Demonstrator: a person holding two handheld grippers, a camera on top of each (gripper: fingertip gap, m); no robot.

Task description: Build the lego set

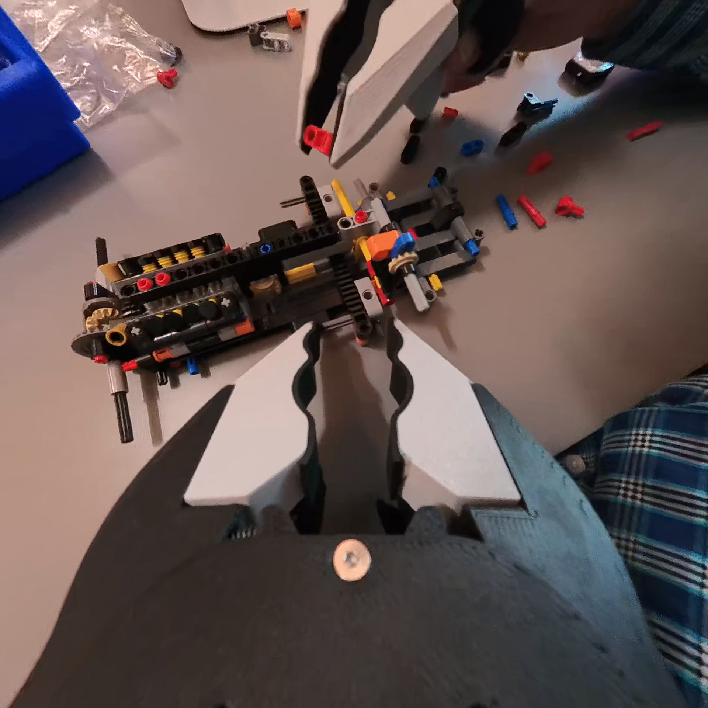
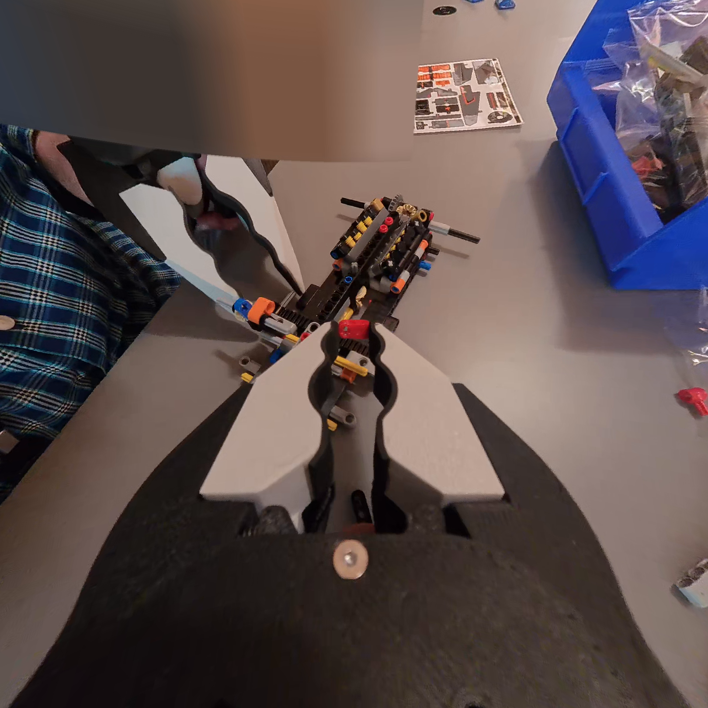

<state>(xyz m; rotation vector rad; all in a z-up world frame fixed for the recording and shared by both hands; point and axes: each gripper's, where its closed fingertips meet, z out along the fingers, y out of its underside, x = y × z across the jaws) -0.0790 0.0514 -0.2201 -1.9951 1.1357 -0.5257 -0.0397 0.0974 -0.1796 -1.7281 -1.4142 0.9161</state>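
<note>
The long black Lego chassis with yellow, red and orange parts lies on the grey table. My left gripper is open, its tips at the chassis's near edge on either side of a black rack beam end. It also shows in the right wrist view at the chassis. My right gripper is shut on a small red connector and hovers just above the chassis's front section. In the left wrist view the right gripper hangs over the far side with the red connector in its tips.
A blue bin holds bagged parts and also shows at the left. Clear bags lie beside it. A sticker sheet lies beyond the chassis. Loose red and blue pins lie scattered at right. A plaid sleeve is close. My hands' fingertips stand some 8 cm from each other.
</note>
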